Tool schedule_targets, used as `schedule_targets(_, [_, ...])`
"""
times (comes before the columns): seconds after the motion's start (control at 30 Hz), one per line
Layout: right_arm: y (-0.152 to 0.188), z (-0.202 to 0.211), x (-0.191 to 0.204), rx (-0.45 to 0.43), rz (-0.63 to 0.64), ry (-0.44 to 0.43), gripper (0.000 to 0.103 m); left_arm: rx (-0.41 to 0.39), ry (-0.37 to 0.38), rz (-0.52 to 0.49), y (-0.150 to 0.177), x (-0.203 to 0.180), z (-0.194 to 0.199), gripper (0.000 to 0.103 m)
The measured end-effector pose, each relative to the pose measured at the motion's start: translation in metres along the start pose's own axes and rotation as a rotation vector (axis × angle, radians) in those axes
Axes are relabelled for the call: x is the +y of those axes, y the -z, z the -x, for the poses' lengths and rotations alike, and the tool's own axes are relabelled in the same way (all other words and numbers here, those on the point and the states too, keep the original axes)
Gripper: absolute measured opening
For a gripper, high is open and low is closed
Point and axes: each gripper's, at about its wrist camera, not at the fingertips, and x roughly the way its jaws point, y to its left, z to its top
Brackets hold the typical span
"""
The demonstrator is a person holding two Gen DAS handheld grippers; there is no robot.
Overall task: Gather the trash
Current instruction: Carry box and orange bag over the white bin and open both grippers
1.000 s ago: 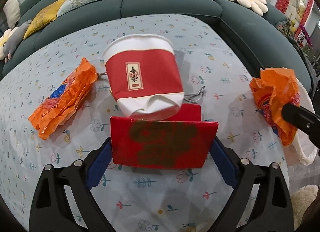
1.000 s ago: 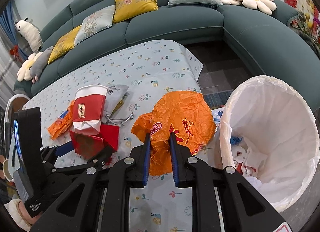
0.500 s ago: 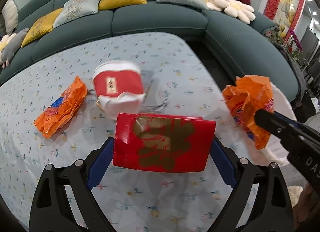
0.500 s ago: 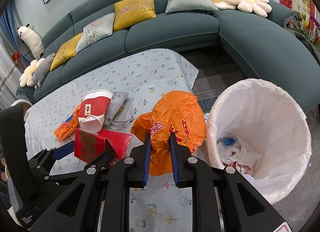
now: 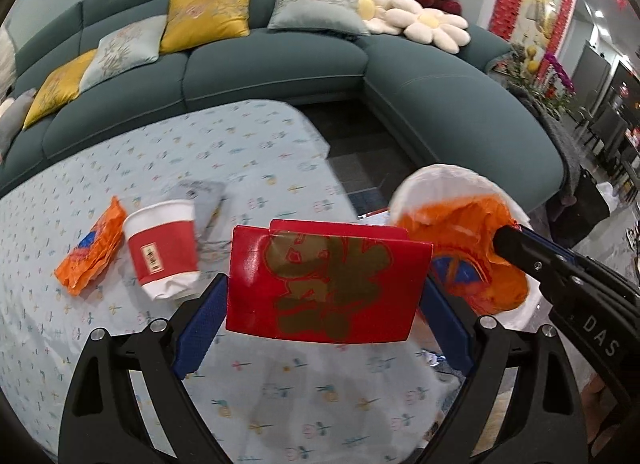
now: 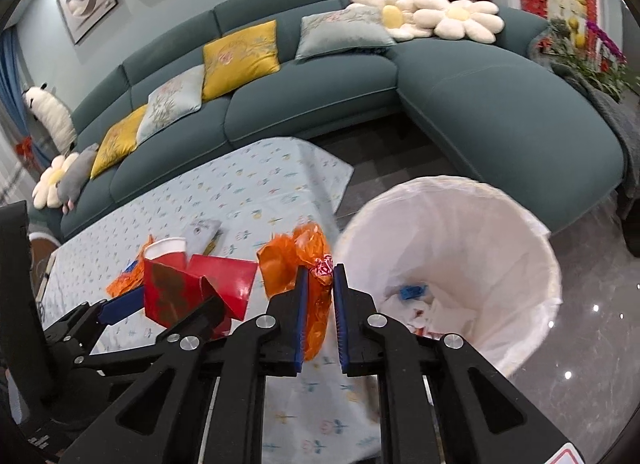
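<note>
My left gripper (image 5: pixel 325 292) is shut on a red gift box (image 5: pixel 328 264) with a gold character, held above the table. My right gripper (image 6: pixel 321 276) has a crumpled orange plastic wrapper (image 6: pixel 288 264) between its blue pads; its jaws are closing and press on the wrapper. In the left wrist view the wrapper (image 5: pixel 460 232) hangs in front of the rim of the white-lined trash bin (image 5: pixel 436 175). The bin (image 6: pixel 500 223) stands on the floor just right of the table, with several scraps inside.
On the floral tablecloth (image 5: pixel 280 384) lie a red-and-white paper cup (image 5: pixel 164 248) on its side, a flat orange snack packet (image 5: pixel 90 252) and a grey pouch (image 5: pixel 204 199). A teal corner sofa (image 5: pixel 280 63) with cushions wraps round behind the table and the bin.
Both grippers have risen and moved right toward the bin with their loads. The cup and packet on the table now lie farther left and lower. The orange wrapper looks more bunched.
</note>
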Motion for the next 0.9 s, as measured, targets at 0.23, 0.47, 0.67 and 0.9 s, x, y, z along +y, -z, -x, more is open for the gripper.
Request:
schedule_targets(0.23, [-0.001, 0.019, -0.035, -0.043, -0.04, 0.032, 0.01, -0.005, 0.031, -0.049, -0.005, -0.037, 0.004, 0.088])
schedule_targets(0.47, [-0.005, 0.036, -0.069, -0.079, -0.092, 0.062, 0.01, -0.003, 0.066, -0.095, -0.01, -0.074, 0.002, 0.088])
schedule_targets(0.67, [-0.005, 0.045, -0.091, -0.097, -0.118, 0.082, 0.01, 0.013, 0.088, -0.124, -0.014, -0.099, -0.005, 0.088])
schedule_targets(0.9, [-0.006, 0.047, -0.105, -0.104, -0.136, 0.093, 0.01, 0.043, 0.102, -0.114, -0.018, -0.115, -0.015, 0.089])
